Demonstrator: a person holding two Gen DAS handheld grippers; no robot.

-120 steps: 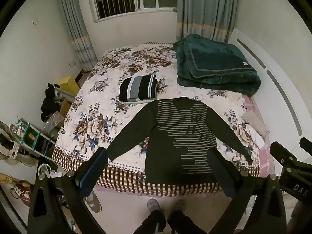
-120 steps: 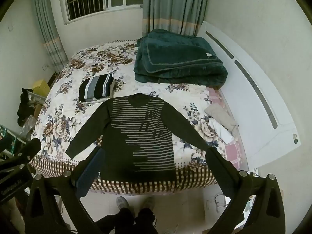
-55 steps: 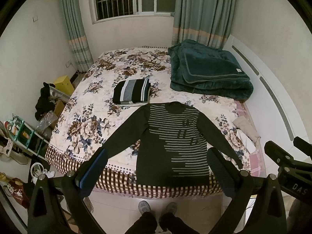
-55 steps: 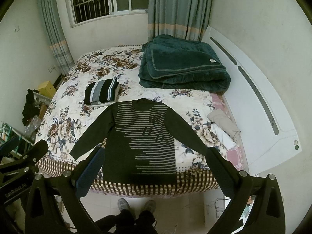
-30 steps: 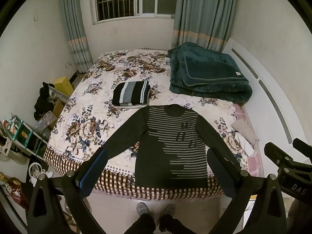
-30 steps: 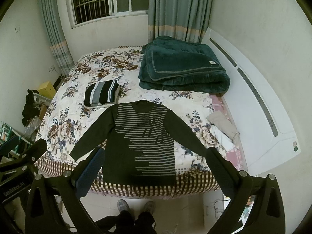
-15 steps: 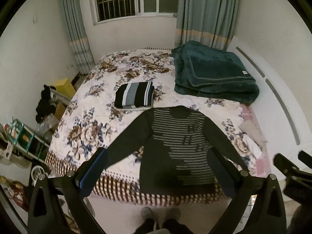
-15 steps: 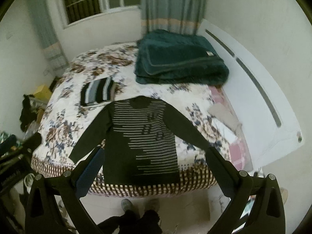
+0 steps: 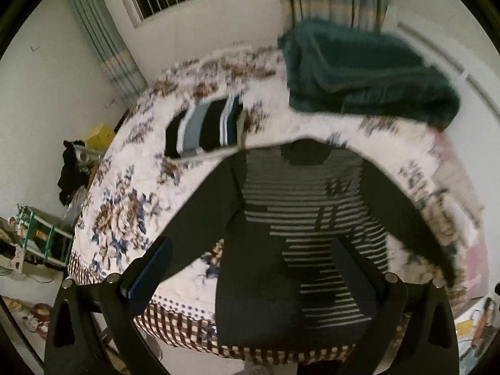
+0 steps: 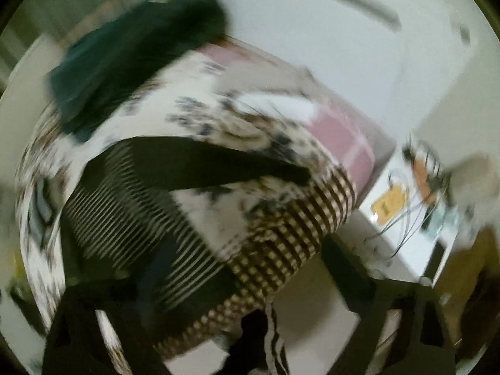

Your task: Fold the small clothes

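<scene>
The striped sweater [image 9: 300, 225] is spread flat on the bed [image 9: 131, 193], hem at the near edge. Being soft and limp (probably light), it is best pinched at cuff or hem. Left tongs [image 9: 250, 265] are held wide; right tongs [image 10: 243, 275] have just been narrowing, nothing gripped

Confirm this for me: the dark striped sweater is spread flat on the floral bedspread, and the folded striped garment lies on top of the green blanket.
One detail is wrong. The folded striped garment lies on the floral bedspread, apart from the green blanket, as the left wrist view shows. The dark striped sweater is indeed spread flat on the bedspread.
</scene>
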